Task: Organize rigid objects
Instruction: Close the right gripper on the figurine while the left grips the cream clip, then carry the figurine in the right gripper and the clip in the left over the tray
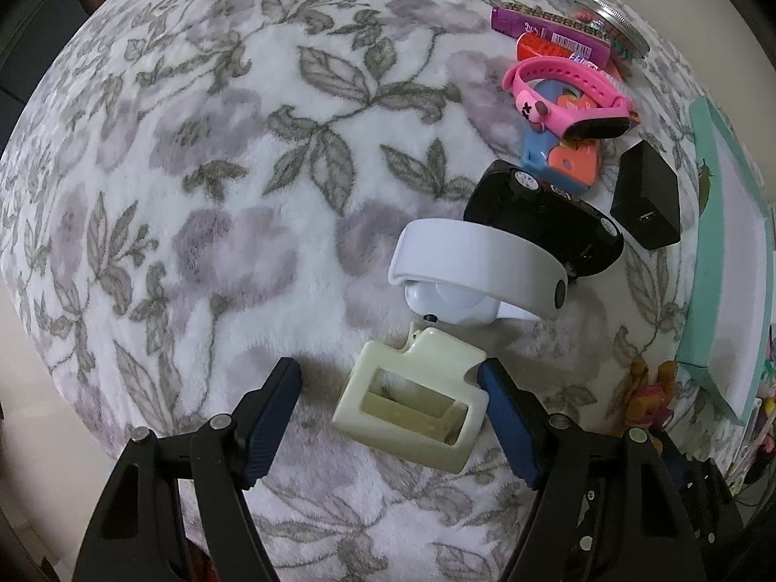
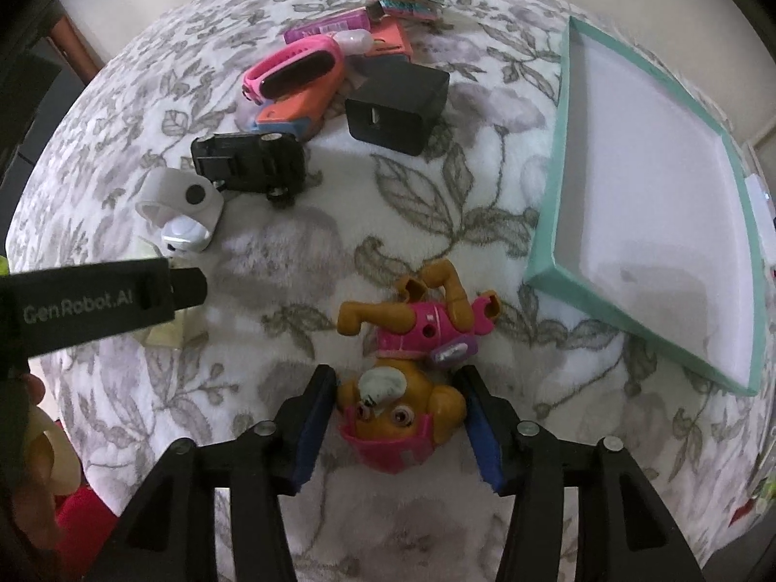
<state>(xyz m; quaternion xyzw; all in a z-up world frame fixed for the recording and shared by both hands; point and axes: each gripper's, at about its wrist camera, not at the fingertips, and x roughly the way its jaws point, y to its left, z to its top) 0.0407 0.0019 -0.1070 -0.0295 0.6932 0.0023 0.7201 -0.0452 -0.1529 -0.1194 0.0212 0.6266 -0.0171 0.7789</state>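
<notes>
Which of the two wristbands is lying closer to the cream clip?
The white wristband, right beside the cream clip; the pink wristband lies farther off, beyond the black toy car.

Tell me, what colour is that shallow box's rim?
Mint green rim, white inside; clearest in the right wrist view.

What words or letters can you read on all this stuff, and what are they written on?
"GenRobot.AI": on the side of the left gripper's black body, seen from the right wrist camera.
Barcode and small print on the purple packet: too small and blurred to read.
Black marks on the pink watch band: a sign, not letters.
Nothing else shows any writing.
</notes>
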